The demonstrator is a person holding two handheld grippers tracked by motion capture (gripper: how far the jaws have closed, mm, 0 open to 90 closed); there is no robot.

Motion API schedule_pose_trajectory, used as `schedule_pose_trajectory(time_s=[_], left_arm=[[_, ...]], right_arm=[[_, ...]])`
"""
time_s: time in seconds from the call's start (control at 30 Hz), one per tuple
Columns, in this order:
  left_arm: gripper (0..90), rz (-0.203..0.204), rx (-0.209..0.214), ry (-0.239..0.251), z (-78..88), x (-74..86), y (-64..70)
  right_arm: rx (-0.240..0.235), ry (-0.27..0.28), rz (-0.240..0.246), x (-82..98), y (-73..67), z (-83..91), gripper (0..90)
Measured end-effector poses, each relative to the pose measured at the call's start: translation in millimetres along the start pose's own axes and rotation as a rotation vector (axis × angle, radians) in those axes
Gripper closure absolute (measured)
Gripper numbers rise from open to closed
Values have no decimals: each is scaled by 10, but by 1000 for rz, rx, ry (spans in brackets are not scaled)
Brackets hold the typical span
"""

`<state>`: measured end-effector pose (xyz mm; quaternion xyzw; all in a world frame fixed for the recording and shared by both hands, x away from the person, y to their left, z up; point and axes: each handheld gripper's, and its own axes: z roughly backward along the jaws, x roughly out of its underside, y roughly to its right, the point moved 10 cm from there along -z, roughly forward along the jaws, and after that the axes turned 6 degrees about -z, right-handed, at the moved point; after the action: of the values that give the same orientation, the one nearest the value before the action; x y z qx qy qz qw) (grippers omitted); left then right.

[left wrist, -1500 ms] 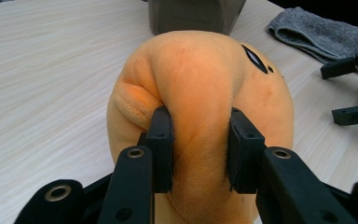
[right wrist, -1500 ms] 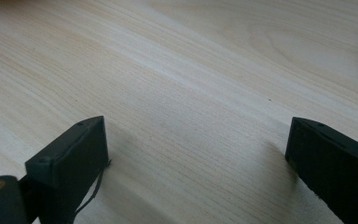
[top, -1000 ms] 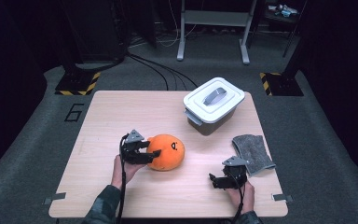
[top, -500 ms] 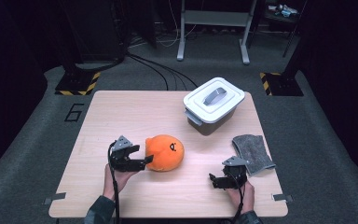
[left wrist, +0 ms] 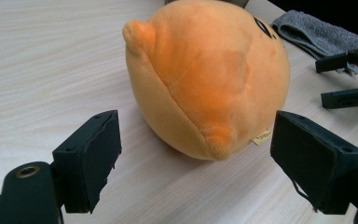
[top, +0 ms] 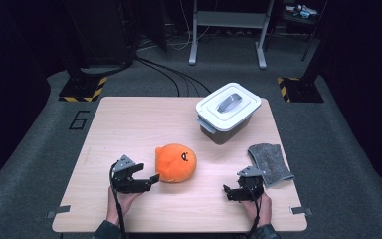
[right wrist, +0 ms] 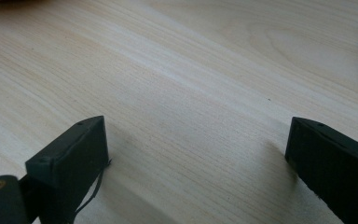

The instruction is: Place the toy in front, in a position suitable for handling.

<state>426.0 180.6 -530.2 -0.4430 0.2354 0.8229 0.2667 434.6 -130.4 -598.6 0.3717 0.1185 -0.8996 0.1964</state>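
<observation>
An orange round plush toy with a small face lies on the wooden table, near its front middle. My left gripper sits just left of the toy and points at it. Its jaws have just been opening and stand wide apart. In the left gripper view the plush lies ahead of the left gripper, beyond the pads and untouched. My right gripper rests at the front right, open over bare wood, as the right gripper view confirms.
A white lidded box with a grey handle stands at the back right of the table. A folded grey cloth lies by the right edge, just behind the right hand. The right gripper's black jaws show past the plush.
My left gripper has let go of the plush, opened its jaws and drawn back to the left and toward the front edge. The plush stays put. The right hand has not moved.
</observation>
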Motion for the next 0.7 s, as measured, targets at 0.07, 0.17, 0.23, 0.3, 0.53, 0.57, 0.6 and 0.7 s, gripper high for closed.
schedule_pose_trajectory(time_s=[0.07, 0.17, 0.23, 0.3, 0.53, 0.57, 0.6, 0.7], left_arm=[[165, -11, 3, -7, -25, 11, 25], [175, -28, 16, -22, -76, 16, 85], [187, -38, 16, -30, -101, 17, 120], [200, -54, 21, -42, -124, 25, 156], [291, -47, 20, -58, -205, 64, 178], [337, -48, 4, -60, -212, 68, 168], [365, -42, 0, -63, -214, 71, 170], [458, -38, -19, -78, -237, 86, 143]], right_arm=[[0, -2, 0, 2, -1, 2, 52], [-3, -2, -2, 2, -4, 1, 52], [-5, -4, -1, 4, -5, 3, 52], [-2, 0, -5, 1, -3, 2, 52], [-3, -2, 0, 2, 7, 3, 52], [-3, -1, 0, 1, 7, 2, 52], [-1, 5, -1, -4, 8, -1, 52], [-2, 3, -6, -2, 4, 1, 53]])
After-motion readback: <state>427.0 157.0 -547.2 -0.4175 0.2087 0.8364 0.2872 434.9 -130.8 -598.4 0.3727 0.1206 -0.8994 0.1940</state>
